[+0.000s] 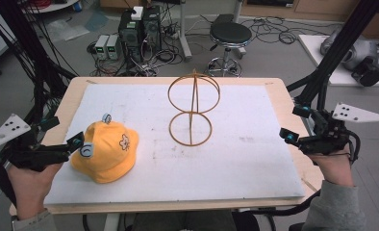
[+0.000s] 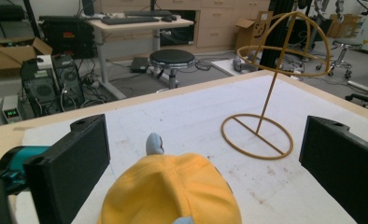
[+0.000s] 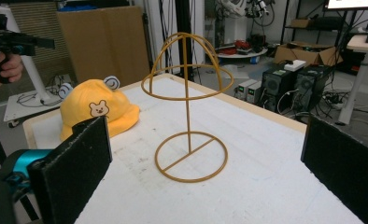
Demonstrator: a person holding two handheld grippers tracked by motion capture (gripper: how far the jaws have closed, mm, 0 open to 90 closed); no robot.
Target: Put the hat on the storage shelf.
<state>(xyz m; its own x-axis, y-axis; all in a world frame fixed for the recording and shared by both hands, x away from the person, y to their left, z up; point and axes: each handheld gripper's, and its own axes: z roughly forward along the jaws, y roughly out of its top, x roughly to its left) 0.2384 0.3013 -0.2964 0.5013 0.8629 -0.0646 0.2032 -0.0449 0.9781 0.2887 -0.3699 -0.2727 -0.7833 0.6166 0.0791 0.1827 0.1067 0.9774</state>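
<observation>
Wooden table (image 1: 279, 89) topped with a white board (image 1: 255, 159); lab floor behind, cluttered with cables, computer towers (image 1: 139, 29) and a round black stool (image 1: 231, 34).

Yellow hat (image 1: 108, 151) resting on the board, left side, toward the near edge. Bear face patch on the crown (image 3: 98, 109); two small grey-blue ears (image 1: 107, 118) sticking up.

Wire hat stand (image 1: 192, 108) upright near the middle of the board, well apart from the hat. Ring base flat on the board (image 3: 191, 156), thin post, domed wire top (image 3: 187, 65). Nothing on the dome.

Left gripper (image 1: 79, 144) at the left edge of the table, held in a hand (image 1: 29, 183). Jaws spread wide, one on either side of the hat's crown in the left gripper view (image 2: 173, 191); tips just beside the hat in the high view. Contact with the cloth: cannot tell. Nothing clamped.

Right gripper (image 1: 289, 136) at the right edge of the table, held in the other hand (image 1: 334, 166), grey sleeve below. Jaws spread wide, empty, pointed toward the stand, well apart from it.
</observation>
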